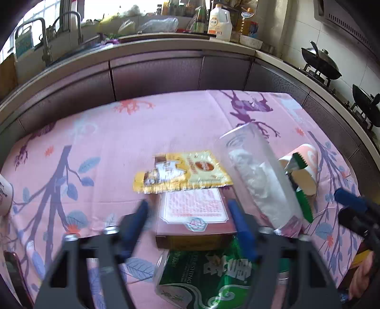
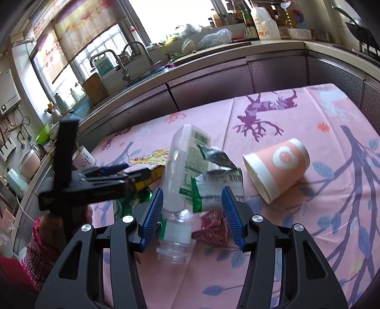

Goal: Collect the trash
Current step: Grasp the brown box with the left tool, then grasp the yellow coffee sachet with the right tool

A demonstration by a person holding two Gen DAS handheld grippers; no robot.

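While trash clusters mid-desk:
Room: pink desk bare toward far edge.
Left gripper: jaws wide, box beneath.
Right gripper: jaws half-wide, straddling clear bottle, contact unclear.
Cup: on side, right.
Writing: blurred.

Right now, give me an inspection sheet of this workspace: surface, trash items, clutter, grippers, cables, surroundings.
Surface: pink tablecloth with branch print, wrinkled.
Job's things: clear plastic bottle uncapped, green label torn loose; pink paper cup on its side; yellow snack packet overlapping a flat pink box; green wrapper nearest the left camera; red crumpled wrapper.
Clutter: white mug at the table edge.
Grippers: left gripper open, straddling the box; right gripper jaws apart around the bottle's neck, contact unclear.
Cables: white cord beside the table.
Surroundings: sink taps, counter bottles, woks on the stove.
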